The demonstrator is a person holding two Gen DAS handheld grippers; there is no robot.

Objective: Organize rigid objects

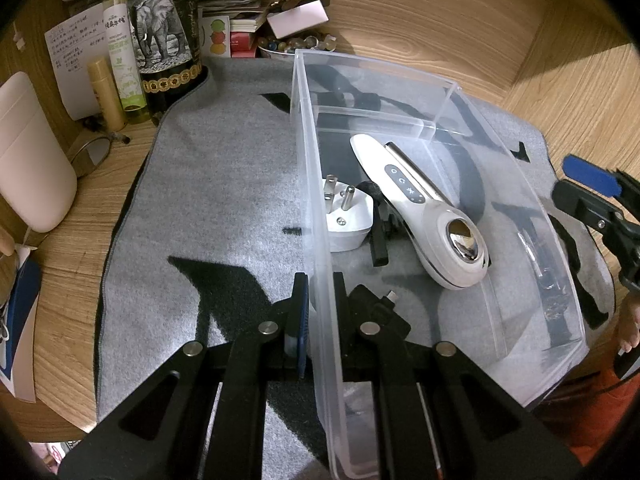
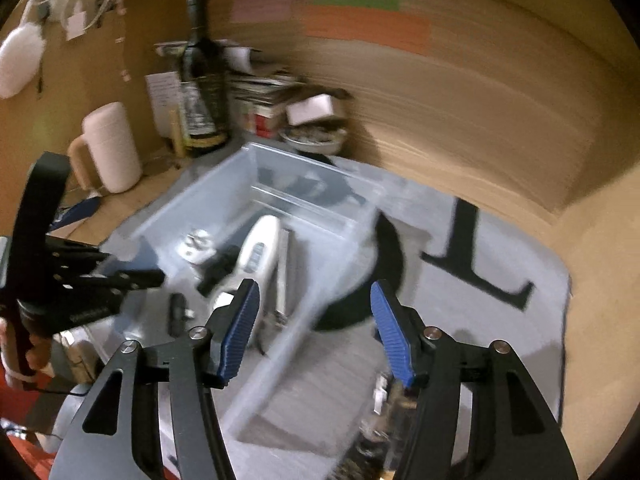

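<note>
Here your left gripper (image 1: 320,300) pinches the near wall of the clear plastic bin (image 1: 520,184), one finger on each side. Just beyond those fingers, inside the bin, lie a white plug adapter (image 1: 349,220), a white handheld device (image 1: 424,216) with a shiny round head, and a small black piece between them. Your right gripper (image 2: 314,328) stands spread with nothing between its blue pads (image 2: 240,328), above the bin's other long wall. The bin rests on a grey mat (image 1: 220,184).
</note>
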